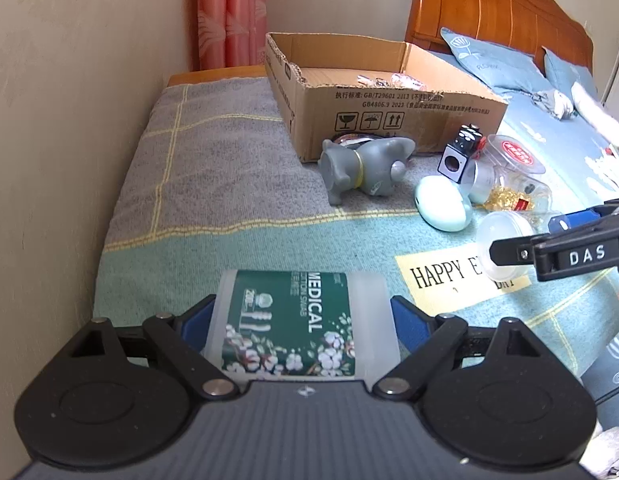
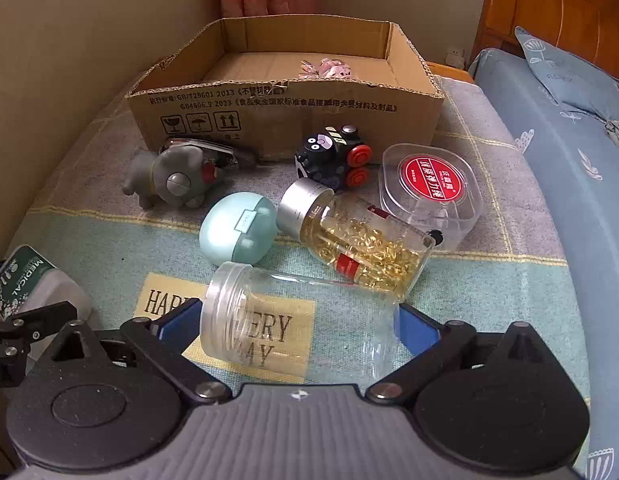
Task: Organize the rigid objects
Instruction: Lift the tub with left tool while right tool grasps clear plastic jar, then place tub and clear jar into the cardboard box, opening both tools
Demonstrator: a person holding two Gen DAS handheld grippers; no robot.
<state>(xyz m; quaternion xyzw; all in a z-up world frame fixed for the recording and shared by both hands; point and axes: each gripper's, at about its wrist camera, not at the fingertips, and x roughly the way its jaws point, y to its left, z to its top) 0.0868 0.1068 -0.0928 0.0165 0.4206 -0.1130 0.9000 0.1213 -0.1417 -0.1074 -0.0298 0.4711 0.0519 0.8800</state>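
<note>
Left gripper clamps the light cotton swab box above the blanket; right gripper straddles the empty clear jar lying there, contact unclear — slick, rolls; squeeze mid-body.

Left gripper clamping cotton swab box, cardboard box beyond, grey elephant toy

Swab box reads "MEDICAL"; blanket patch perhaps "HAPPY EVERY DAY"; right gripper "DAS".
</note>
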